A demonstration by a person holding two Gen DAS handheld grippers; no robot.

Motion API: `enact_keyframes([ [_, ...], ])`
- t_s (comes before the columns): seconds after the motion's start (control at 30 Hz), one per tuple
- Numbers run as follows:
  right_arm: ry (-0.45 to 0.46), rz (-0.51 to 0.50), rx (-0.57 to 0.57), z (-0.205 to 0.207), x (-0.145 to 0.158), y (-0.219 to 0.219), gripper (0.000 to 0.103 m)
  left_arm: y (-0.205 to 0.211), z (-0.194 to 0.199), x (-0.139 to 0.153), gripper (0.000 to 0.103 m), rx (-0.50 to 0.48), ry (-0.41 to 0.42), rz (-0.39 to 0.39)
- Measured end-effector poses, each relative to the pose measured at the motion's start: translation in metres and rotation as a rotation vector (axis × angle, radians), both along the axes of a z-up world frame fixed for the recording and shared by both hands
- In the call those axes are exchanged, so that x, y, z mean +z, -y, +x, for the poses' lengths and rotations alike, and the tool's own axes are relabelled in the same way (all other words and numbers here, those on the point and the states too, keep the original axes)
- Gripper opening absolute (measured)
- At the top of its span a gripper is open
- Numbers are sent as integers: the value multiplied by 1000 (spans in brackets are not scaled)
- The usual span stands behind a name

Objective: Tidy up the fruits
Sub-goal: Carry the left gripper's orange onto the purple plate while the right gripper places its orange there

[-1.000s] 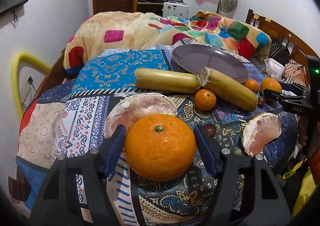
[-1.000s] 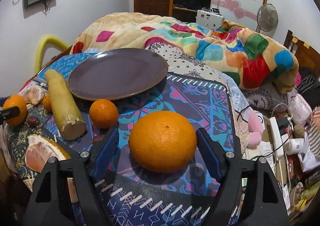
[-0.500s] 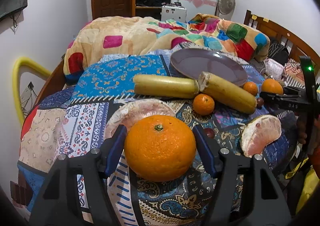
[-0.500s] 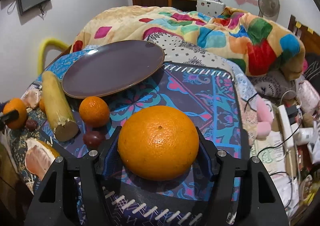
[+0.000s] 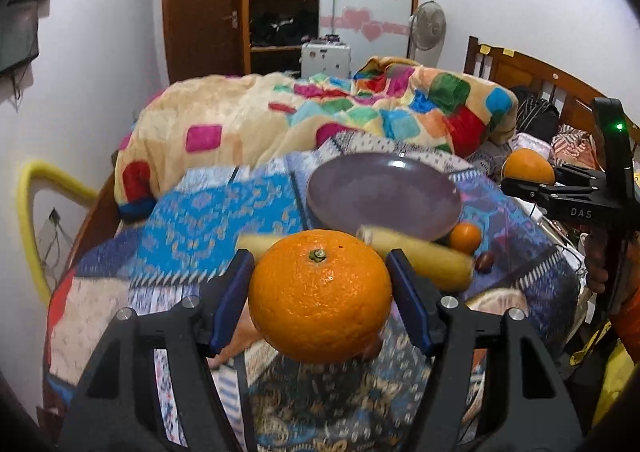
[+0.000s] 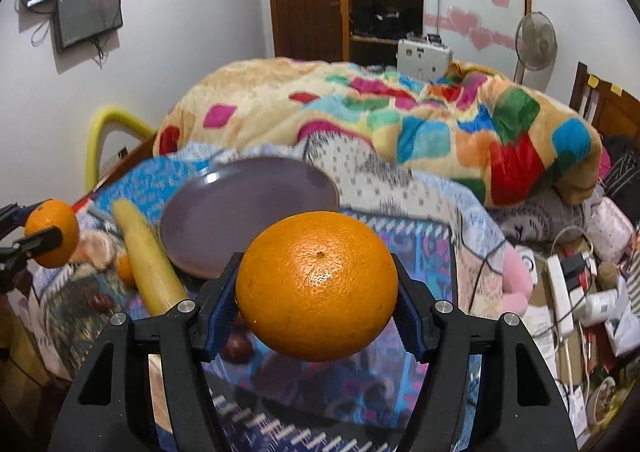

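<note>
My left gripper is shut on a large orange, held above the patterned cloth. My right gripper is shut on another large orange, also lifted. Each shows in the other's view: the right gripper with its orange at the right, the left one with its orange at the left. An empty purple plate lies ahead on the cloth, and it also shows in the right wrist view.
Two yellow cylinders lie in front of the plate, with a small orange and a dark red fruit beside them. A peeled pomelo piece lies at the right. A colourful blanket is heaped behind.
Both grippers have risen from the cloth with their oranges. The right gripper closed on its orange during the last second. The plate now sits lower and farther in both views.
</note>
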State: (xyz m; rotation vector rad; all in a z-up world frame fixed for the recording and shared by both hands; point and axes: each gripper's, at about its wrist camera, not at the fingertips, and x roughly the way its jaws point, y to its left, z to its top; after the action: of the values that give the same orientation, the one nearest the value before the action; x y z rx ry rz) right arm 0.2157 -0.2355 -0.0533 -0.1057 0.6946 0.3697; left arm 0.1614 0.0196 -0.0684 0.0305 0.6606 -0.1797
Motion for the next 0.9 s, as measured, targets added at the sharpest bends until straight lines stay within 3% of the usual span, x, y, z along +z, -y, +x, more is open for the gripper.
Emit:
enact_keyframes([
  [0.43, 89, 19, 40, 33, 20, -26, 64, 13, 62, 20, 68, 8, 27, -1],
  [0.63, 50, 19, 61, 62, 7, -43, 64, 11, 94, 24, 68, 23, 11, -3],
  [0.9, -56, -35, 99, 96, -21, -67, 64, 4, 140, 9, 68, 75, -97, -17],
])
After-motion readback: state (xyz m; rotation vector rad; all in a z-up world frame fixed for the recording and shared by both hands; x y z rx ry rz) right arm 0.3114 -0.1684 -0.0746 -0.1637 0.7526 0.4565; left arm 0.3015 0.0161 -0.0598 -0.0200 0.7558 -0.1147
